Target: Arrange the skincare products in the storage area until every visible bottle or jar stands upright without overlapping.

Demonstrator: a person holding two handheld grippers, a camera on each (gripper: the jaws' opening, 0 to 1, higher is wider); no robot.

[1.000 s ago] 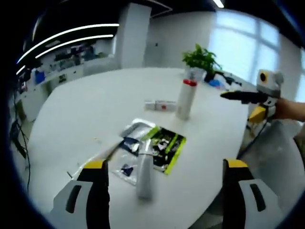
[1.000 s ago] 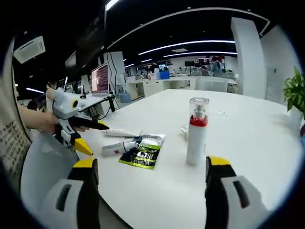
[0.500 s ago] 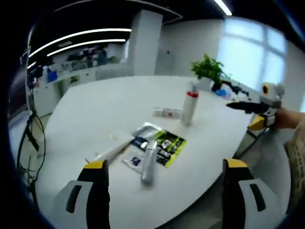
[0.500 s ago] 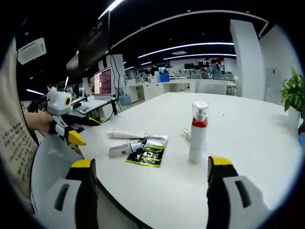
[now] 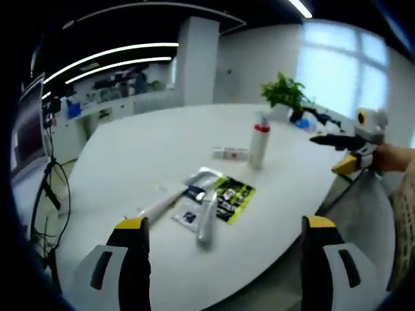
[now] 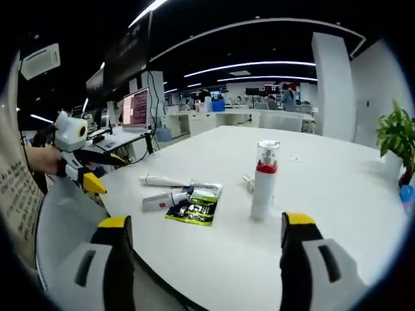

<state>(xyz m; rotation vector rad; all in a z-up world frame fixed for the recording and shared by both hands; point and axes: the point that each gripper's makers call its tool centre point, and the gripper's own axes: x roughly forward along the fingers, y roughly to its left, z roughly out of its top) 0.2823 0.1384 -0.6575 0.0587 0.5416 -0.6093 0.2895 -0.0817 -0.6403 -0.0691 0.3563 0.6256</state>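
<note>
Both grippers, left gripper (image 5: 220, 249) and right gripper (image 6: 204, 249), have spread fingers off the white round table (image 6: 337, 194), so reach slowly for the lying grey tube (image 5: 206, 217) beside the upright white red-collared bottle (image 6: 262, 181).

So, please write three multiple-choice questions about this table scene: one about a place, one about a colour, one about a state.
1. Where does the green and black sachet lie?
A. on the white table, under the end of a lying tube
B. inside a drawer
C. on top of the pump bottle

2. What colour is the collar of the pump bottle?
A. blue
B. red
C. green

3. How does the pump bottle stand?
A. on its side
B. upside down
C. upright

Answers:
1 A, the grey tube rests across the sachet on the table.
2 B, a red band sits under the clear cap.
3 C, it stands on its base, cap up.
</note>
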